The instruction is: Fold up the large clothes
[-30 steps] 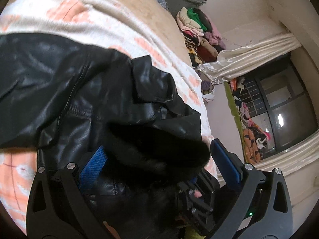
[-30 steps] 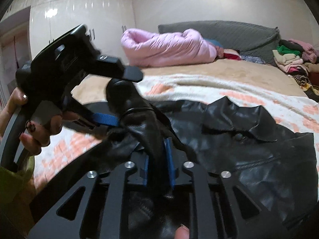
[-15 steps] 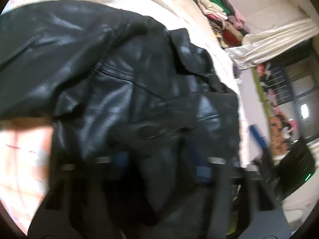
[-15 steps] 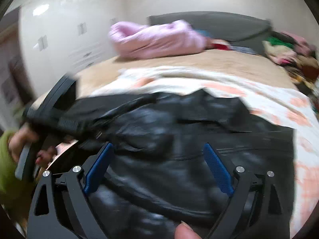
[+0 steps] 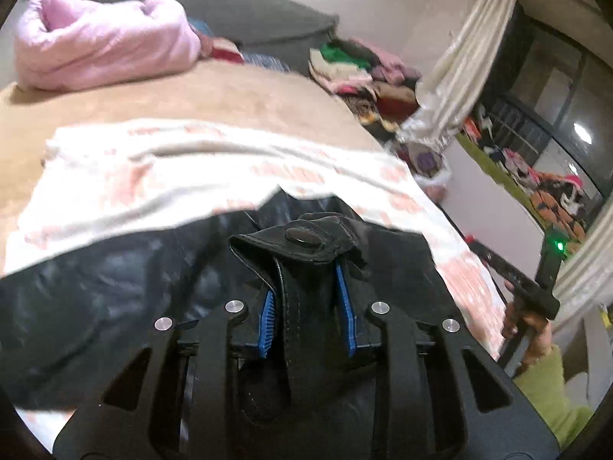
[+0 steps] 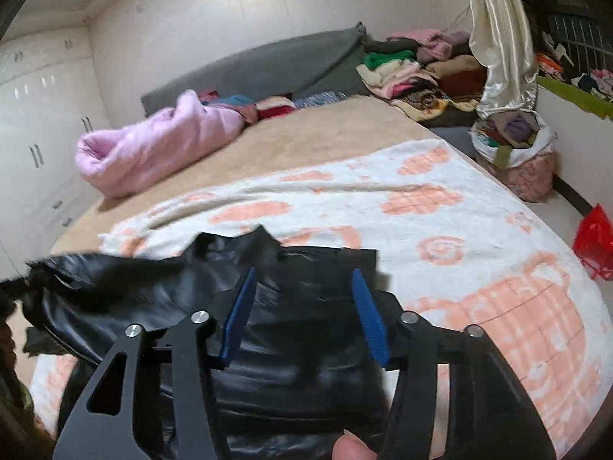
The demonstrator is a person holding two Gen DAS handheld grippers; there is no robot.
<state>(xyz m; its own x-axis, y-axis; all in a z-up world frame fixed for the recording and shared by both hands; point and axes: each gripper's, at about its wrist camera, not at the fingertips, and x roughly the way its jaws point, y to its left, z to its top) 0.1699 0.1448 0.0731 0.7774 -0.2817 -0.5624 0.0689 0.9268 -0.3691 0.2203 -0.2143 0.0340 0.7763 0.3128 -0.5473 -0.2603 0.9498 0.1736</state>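
Bed (image 6: 345,130) with black jacket (image 6: 291,375); strap (image 5: 306,306) in left claw (image 5: 308,303)

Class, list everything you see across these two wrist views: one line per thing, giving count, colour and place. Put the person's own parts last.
Black leather jacket: one, black, on the towel at the near end of the bed.
White towel with orange patches: one, spread over the bed.
Tan bed cover: one, beyond the towel.
Pink padded quilt: one, rolled, far left of the bed.
Grey headboard cushion: one, against the wall.
Pile of folded clothes: one, mixed colours, far right corner.
Cream satin curtain: one, by the window.
Red plastic bag: one, on the floor.
Left gripper: black, blue jaws just closing, clamped on a jacket tab.
Right gripper: jaws apart above the jacket, nothing between them.
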